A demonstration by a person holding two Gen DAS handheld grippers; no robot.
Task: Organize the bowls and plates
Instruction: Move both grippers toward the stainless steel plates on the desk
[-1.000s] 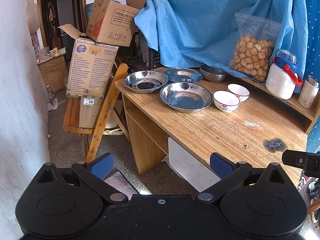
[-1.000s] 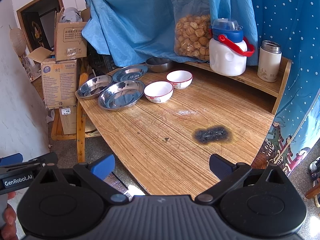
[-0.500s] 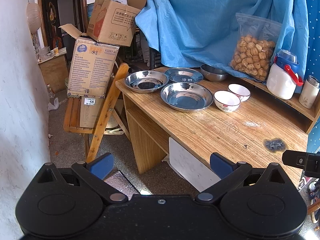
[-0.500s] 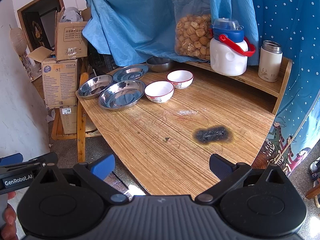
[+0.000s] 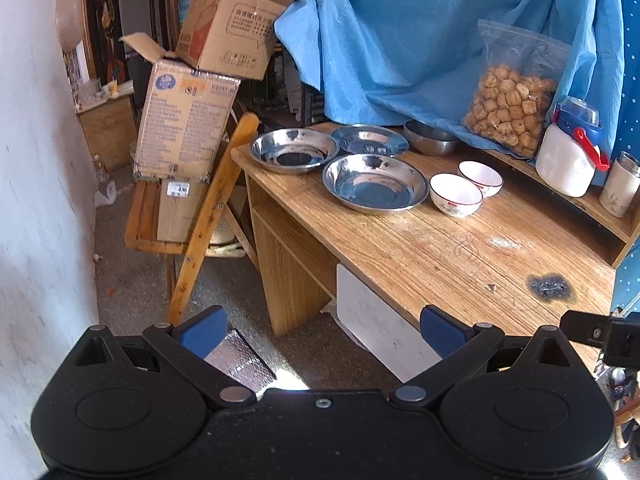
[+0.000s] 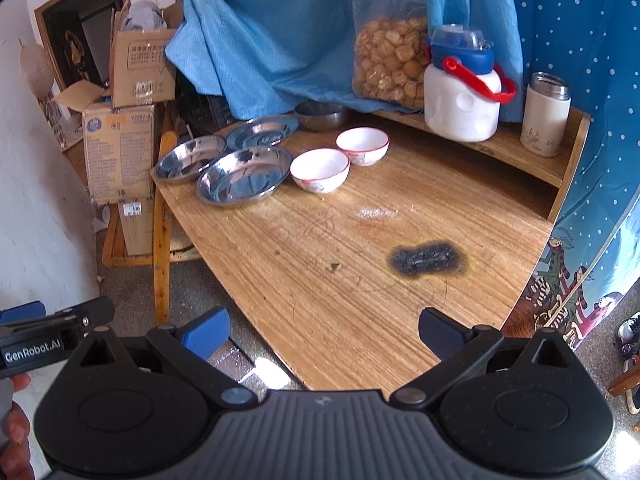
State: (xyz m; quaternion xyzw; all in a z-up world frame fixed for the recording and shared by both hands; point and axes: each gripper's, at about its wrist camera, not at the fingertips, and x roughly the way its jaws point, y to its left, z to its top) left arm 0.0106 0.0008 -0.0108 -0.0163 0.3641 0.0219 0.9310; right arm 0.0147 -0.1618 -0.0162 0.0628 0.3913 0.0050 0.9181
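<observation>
Since the earlier frames, both cameras have edged slightly nearer the desk; the dishes have not shifted. Your left gripper [image 5: 320,330] hangs short of the desk's front edge, above the floor, with its blue-padded fingers [image 5: 202,330] spread wide and nothing between them. Your right gripper [image 6: 324,332] hangs over the near edge of the wooden desk [image 6: 360,280], likewise released and empty. In the right wrist view, the left tool's black body shows at the lower left edge, with part of your hand [image 6: 14,432] below it.

On the bare wood ahead of the right gripper lies a black scorch mark [image 6: 426,258]. Beyond it, toward the far left of the desk, the task items stand grouped:

- Nearest is a wide stainless steel plate [image 6: 245,178]. Just beside it on the right stands a white ceramic bowl with a red rim [image 6: 320,168].
- A second white red-rimmed bowl [image 6: 363,144] stands just behind the first.
- A second steel plate [image 6: 190,158] sits at the desk's left corner, its rim close against the nearest plate.
- A third, shallower steel plate [image 6: 264,130] lies behind those two.
- A small steel bowl [image 6: 322,114] rests farthest back, under the edge of the blue cloth [image 6: 260,20].

On the raised rear shelf [image 6: 520,148] stand a clear bag of brown snacks [image 6: 390,52], a white jug with a blue lid and red handle [image 6: 462,96] and a cream flask with a metal cap [image 6: 546,116]. Stacked cardboard boxes [image 5: 188,120] stand left of the desk.
</observation>
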